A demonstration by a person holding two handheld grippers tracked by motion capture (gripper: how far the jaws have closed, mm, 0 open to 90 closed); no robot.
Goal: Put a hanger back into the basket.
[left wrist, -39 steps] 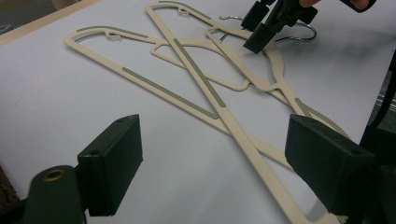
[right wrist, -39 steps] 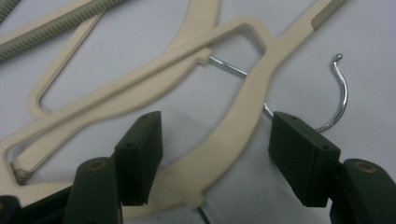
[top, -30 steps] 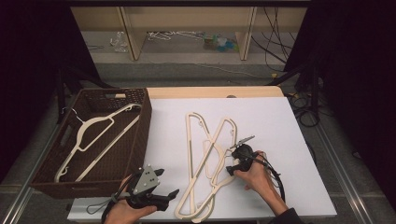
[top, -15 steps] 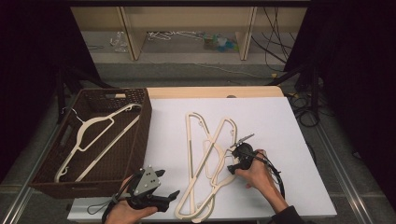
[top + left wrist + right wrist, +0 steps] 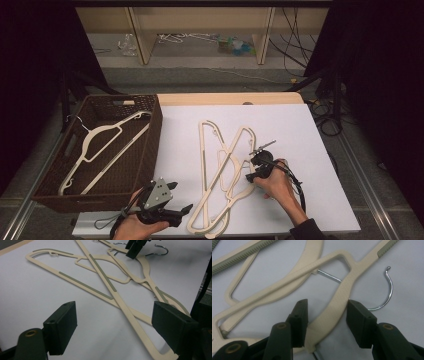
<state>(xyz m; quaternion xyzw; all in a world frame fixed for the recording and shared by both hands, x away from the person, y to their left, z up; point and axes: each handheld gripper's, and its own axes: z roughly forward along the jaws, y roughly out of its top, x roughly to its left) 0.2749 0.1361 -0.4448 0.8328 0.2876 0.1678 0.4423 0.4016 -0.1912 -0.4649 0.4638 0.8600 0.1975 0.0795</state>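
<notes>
Hangers [image 5: 222,165] lie crossed on the white desk [image 5: 300,135] to the right of my basket [image 5: 150,145]. My right tool [image 5: 327,315] straddles one hanger's neck, jaws spread on either side. My left tool [image 5: 117,322] hovers wide apart near their lower ends.

Left gripper [image 5: 175,210] gapes wide and low; right gripper [image 5: 325,322] stands narrowly parted, angled down.

Two cream hangers [image 5: 227,170] lie crossed, flat on the white table [image 5: 310,150].
</notes>
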